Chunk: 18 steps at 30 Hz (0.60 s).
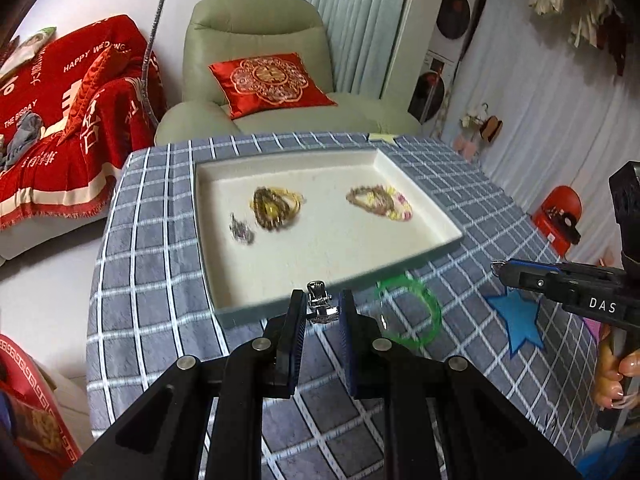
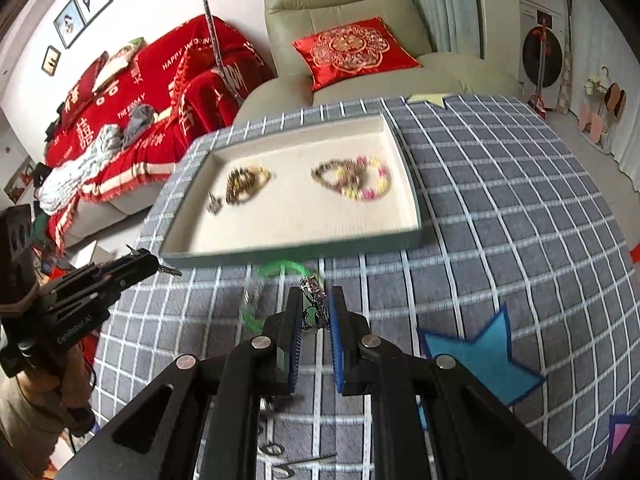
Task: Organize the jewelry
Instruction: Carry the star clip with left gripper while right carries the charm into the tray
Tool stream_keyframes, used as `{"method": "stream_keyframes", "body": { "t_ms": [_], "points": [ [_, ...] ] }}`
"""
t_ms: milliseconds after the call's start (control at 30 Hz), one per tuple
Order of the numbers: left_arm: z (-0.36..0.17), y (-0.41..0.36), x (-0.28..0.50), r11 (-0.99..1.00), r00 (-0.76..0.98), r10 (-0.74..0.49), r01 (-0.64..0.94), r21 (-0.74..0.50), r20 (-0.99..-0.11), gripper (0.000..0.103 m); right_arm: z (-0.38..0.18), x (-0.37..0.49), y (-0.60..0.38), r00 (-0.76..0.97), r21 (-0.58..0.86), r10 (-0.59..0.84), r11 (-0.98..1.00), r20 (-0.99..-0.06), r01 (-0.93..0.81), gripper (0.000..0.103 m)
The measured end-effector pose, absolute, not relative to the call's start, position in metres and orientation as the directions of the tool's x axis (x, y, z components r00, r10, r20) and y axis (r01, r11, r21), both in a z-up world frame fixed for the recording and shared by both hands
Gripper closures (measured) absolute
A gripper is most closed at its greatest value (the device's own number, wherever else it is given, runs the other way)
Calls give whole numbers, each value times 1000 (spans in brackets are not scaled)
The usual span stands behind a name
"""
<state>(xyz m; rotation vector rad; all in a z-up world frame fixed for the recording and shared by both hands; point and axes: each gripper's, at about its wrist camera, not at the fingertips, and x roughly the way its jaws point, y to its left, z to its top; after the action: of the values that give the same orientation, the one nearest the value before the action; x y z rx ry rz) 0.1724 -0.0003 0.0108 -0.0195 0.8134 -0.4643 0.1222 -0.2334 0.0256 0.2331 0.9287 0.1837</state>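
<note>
A small silver ring is pinched between the pads of the left gripper, held above the near rim of the tray, while a second small piece, dark and purplish and possibly a ring or a brooch since it is blurred, is clamped in the right gripper over the checked tablecloth. Inside the tray, a pile of gold and brown bracelets, a small silver piece beside it, and a pile of pale beaded bracelets are already laid apart from one another. A green bangle is left on the cloth just outside the tray's near edge, close to a blue star. The step in hand is judged to be the carrying of both small pieces into the tray. It is best done if each piece is brought clear over the rim, lowered close to the lining beside like pieces, and only then released, so that nothing rolls or is dropped onto the existing piles.
</note>
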Motion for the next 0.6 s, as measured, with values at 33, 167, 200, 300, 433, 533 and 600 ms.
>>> {"method": "stream_keyframes", "body": {
  "t_ms": [33, 167, 200, 300, 433, 533, 600],
  "points": [
    [13, -1, 176, 901, 598, -405, 390, -191, -692, 70, 29, 128, -233, 589, 282, 261, 958, -764, -58, 89],
    [21, -2, 195, 905, 615, -400, 383, -187, -680, 70, 36, 154, -233, 594, 307, 282, 950, -754, -61, 89],
    [22, -3, 201, 905, 617, -399, 382, -186, -678, 70, 37, 160, -232, 593, 312, 287, 948, -753, -62, 89],
    [24, -6, 217, 903, 611, -408, 382, -198, -679, 70, 39, 182, -229, 590, 323, 301, 944, -750, -71, 89],
    [17, -14, 232, 903, 600, -396, 392, -176, -695, 70, 33, 210, -222, 572, 328, 312, 941, -758, -78, 89],
    [6, -19, 246, 904, 579, -388, 391, -173, -717, 70, 20, 226, -217, 551, 341, 322, 937, -770, -71, 89],
    [-1, -22, 255, 903, 557, -389, 390, -183, -733, 70, 11, 235, -214, 537, 341, 321, 938, -780, -66, 89]
  ]
}}
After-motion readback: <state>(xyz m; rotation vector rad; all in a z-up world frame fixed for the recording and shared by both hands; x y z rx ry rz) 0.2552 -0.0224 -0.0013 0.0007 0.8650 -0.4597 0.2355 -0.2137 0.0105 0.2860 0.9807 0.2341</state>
